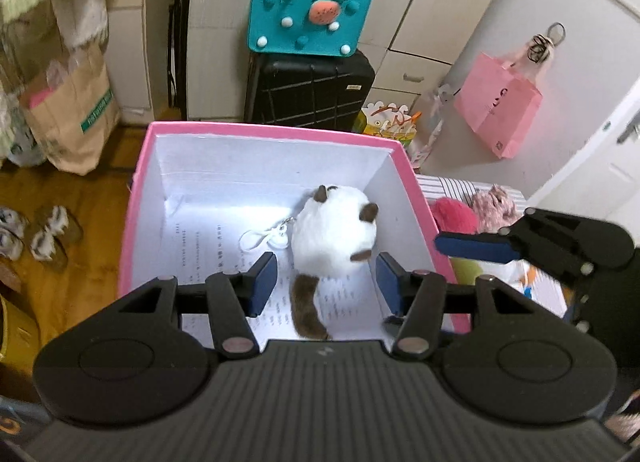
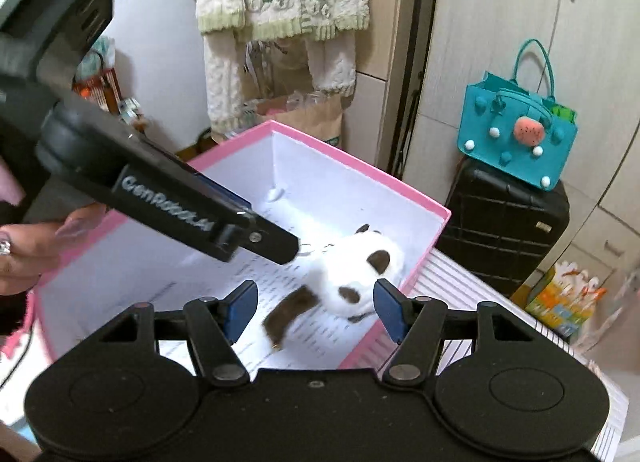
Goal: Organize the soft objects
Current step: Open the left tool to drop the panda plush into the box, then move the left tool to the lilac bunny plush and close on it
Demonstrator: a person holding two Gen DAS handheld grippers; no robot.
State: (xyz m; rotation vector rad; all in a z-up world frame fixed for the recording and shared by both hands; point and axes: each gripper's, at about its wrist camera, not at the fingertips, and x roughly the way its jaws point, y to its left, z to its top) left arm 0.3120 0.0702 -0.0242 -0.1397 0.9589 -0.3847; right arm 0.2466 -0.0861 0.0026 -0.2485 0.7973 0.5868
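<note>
A white plush cat (image 1: 334,230) with brown ears and a brown tail was seen lying on the printed paper at the bottom of the pink box (image 1: 136,198). Its white key clip (image 1: 266,239) was spread out beside it. The toy was not touched by anything.

The left gripper (image 1: 326,284) was held above the box with its jaws apart and nothing between them. The right gripper (image 2: 316,308) was held over the near corner of the box, and its jaws were apart and empty too.

Outside the box, just past its right wall, a red fluffy toy (image 1: 456,214) and a pink speckled toy (image 1: 496,204) were left on a striped cloth (image 1: 452,184). It was judged that one toy was done and these two were still to be moved.

For the next pick to be done well, the jaws should be kept wide and brought down around the middle of one toy. The fluff should be squeezed gently. The toy should be lifted clear over the pink wall so the box is not bumped.
</note>
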